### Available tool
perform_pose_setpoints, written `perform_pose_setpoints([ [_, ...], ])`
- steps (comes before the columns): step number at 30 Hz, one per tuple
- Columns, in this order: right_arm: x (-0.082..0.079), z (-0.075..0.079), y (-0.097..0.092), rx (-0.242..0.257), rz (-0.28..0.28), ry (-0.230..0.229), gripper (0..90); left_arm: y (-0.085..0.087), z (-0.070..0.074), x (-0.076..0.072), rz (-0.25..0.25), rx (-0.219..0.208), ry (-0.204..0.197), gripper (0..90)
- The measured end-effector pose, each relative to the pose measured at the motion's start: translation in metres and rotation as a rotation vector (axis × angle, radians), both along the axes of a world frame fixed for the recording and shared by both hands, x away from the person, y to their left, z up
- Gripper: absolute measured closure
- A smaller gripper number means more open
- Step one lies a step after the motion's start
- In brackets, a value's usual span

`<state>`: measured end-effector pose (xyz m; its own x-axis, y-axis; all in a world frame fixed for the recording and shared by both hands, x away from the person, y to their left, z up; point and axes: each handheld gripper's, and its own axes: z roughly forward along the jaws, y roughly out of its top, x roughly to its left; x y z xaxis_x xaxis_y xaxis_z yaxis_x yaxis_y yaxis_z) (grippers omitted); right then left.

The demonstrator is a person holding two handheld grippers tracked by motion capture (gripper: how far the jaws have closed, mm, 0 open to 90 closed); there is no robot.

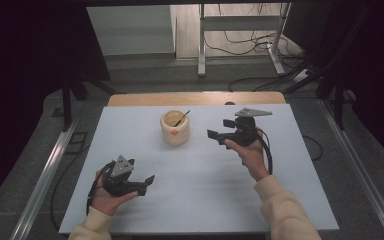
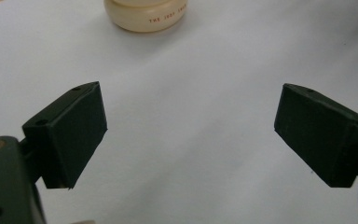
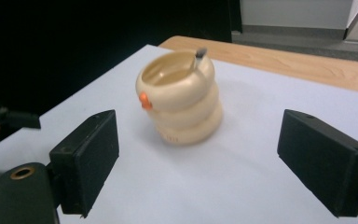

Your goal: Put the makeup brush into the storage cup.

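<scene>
At the near edge of the white table [image 1: 200,200], a person's left hand [image 1: 105,200] held the left gripper [image 1: 147,181] low over the bare surface, its jaws spread wide with nothing between them. In the left gripper view only the white tabletop lay between the two black jaws, with the base of the cream cup [image 2: 145,14] well ahead.

Farther in, the right hand [image 1: 250,152] carried the right gripper [image 1: 217,135] just off the table, pointed toward the cream cup [image 1: 175,127]. Its jaws also stood apart and empty; in the right gripper view the cup [image 3: 179,100] sat between and beyond them, near but untouched.

The cup, a ribbed, stacked-ring shape with a small orange knob [image 3: 144,99] on its side, stood upright toward the far middle of the table, with a thin dark stick [image 1: 182,118] leaning inside it against the rim. Beyond it ran the wooden table edge [image 1: 195,98].

Judging by the scene, the work had barely begun: neither the cup nor the stick had been gripped, and the approach, the grasp and whatever handling follows all remained.
</scene>
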<state>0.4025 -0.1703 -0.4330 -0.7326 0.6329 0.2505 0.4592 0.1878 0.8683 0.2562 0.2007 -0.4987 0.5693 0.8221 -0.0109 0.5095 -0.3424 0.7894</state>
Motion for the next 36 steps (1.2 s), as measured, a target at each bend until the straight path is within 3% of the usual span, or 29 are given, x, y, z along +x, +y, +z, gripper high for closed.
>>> perform_pose_setpoints([
  [4,-0.012,-0.005,-0.015,-0.001,-0.008,0.006,12.9,0.000,0.000,0.000,0.003,0.001,-0.001,9.3],
  [13,-0.037,-0.019,-0.048,-0.051,-0.027,0.009,13.1,0.000,-0.001,0.000,0.006,0.002,0.002,9.3],
  [22,-0.069,-0.042,-0.079,-0.085,-0.056,0.017,13.1,0.001,-0.001,0.001,0.015,0.002,0.006,9.2],
  [28,-0.081,-0.052,-0.090,-0.135,-0.066,0.019,12.6,0.003,-0.003,0.001,0.026,0.003,0.017,9.2],
  [36,-0.090,-0.060,-0.103,-0.162,-0.089,0.031,11.9,0.003,-0.005,0.002,0.027,0.007,0.024,9.2],
])
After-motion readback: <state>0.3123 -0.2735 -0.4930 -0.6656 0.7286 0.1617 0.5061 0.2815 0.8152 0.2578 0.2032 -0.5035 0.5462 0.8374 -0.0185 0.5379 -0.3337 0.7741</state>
